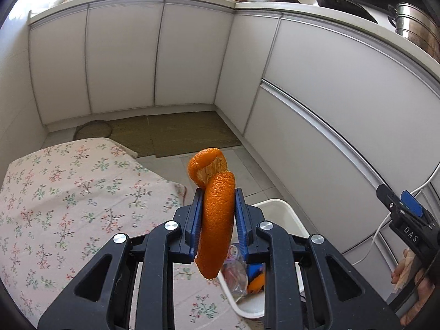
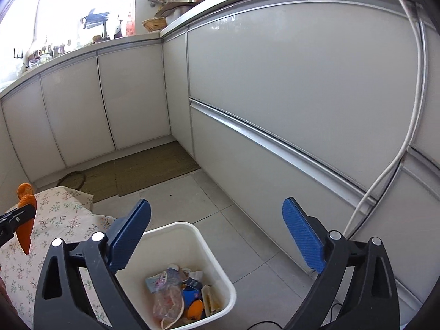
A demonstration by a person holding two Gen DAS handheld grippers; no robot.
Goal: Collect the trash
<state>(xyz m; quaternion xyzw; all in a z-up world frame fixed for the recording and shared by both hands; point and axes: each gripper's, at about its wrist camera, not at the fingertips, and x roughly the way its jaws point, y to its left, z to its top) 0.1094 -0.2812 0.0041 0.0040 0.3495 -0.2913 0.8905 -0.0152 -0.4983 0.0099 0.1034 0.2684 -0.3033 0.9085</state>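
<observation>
My left gripper [image 1: 217, 214] is shut on a long curl of orange peel [image 1: 216, 220], which hangs between the blue pads above the table's edge. The same orange peel [image 2: 26, 220] shows at the far left of the right wrist view. My right gripper [image 2: 217, 233] stands open with nothing between its fingers, just above a white trash bin [image 2: 203, 243] on the floor. The trash bin [image 1: 286, 217] holds a plastic bottle [image 2: 167, 286], wrappers and a bit of orange peel. The right gripper [image 1: 401, 209] also appears at the right edge of the left wrist view, held by a hand.
A table with a floral cloth [image 1: 63, 200] stands left of the bin. White kitchen cabinets [image 2: 288, 88] run along the back and right. Woven mats [image 2: 154, 167] lie on the tiled floor. A white cable [image 2: 412, 126] hangs down the cabinet front.
</observation>
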